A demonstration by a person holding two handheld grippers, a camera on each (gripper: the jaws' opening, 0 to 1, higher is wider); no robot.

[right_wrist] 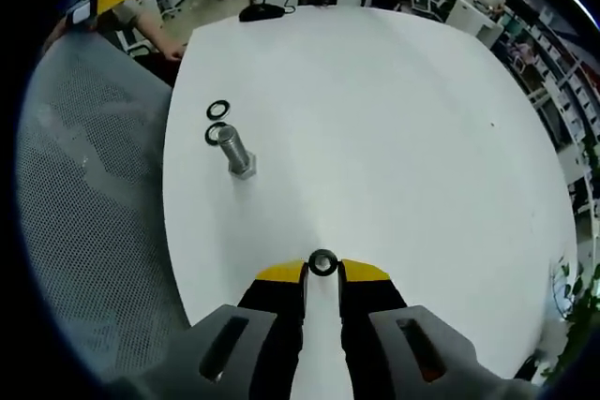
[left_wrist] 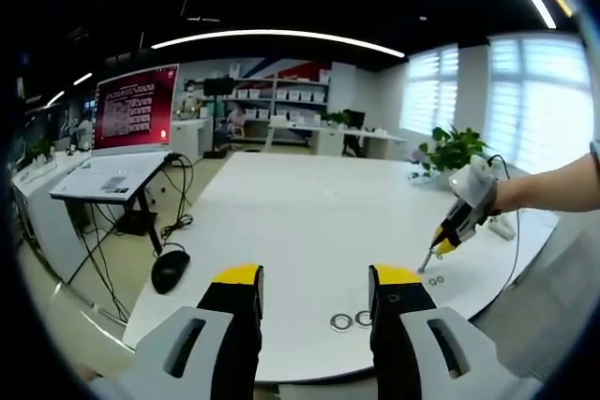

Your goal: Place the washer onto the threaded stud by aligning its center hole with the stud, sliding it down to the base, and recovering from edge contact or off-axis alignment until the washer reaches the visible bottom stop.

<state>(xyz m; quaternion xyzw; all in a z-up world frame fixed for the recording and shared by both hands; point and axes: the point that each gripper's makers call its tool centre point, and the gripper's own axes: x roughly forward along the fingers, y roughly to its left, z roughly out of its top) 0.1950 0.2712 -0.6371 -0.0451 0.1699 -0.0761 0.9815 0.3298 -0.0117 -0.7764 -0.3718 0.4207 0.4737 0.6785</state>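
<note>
In the right gripper view a steel threaded stud (right_wrist: 234, 152) stands on its hex base on the white table (right_wrist: 394, 119), near the left edge. Two loose washers (right_wrist: 217, 110) lie just beyond it. My right gripper (right_wrist: 322, 272) is nearly closed, with a small washer (right_wrist: 322, 262) pinched between its yellow tips, well short of the stud. The left gripper view shows my left gripper (left_wrist: 317, 275) open wide over the table's near edge. Two washers (left_wrist: 341, 322) lie between its jaws. The right gripper (left_wrist: 429, 262) points down at the table to the right, held by a person's arm.
A grey mesh chair (right_wrist: 84, 185) sits close along the table's left side. A black mouse (left_wrist: 170, 269) lies on the table's left corner, a plant (left_wrist: 453, 149) at its far right. A desk with a laptop (left_wrist: 112, 180) and cables stands left of the table.
</note>
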